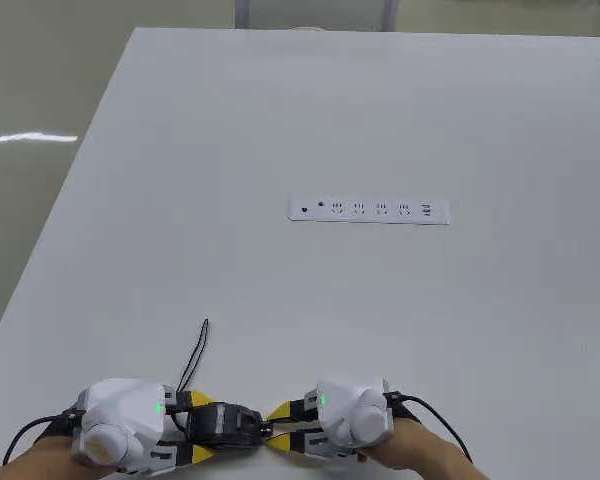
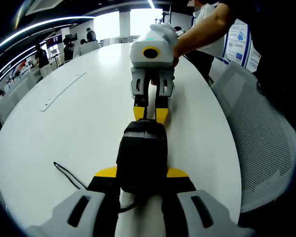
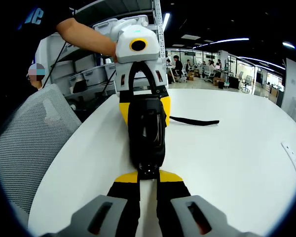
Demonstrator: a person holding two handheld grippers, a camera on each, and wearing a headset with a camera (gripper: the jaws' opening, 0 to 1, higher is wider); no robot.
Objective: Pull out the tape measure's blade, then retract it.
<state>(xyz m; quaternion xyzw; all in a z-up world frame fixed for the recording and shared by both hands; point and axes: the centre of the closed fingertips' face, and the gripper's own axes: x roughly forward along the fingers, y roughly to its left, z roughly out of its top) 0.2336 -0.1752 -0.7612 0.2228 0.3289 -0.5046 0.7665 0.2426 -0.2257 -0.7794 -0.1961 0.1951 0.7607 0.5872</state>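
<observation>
I find the tape measure (image 1: 225, 424) lying at the near edge of the white table (image 1: 380, 120), between the two grippers. The left gripper (image 1: 202, 427) clamps the black case across its sides, yellow tips pressed to it, as its own view confirms (image 2: 142, 173). The right gripper (image 1: 278, 428) faces it, jaws drawn nearly together and pinching the small tab at the case's front end (image 3: 148, 177), tips hard against the case. A black wrist strap (image 1: 195, 355) trails from the case across the table. A power strip (image 1: 368, 210) lies well apart, mid-table.
</observation>
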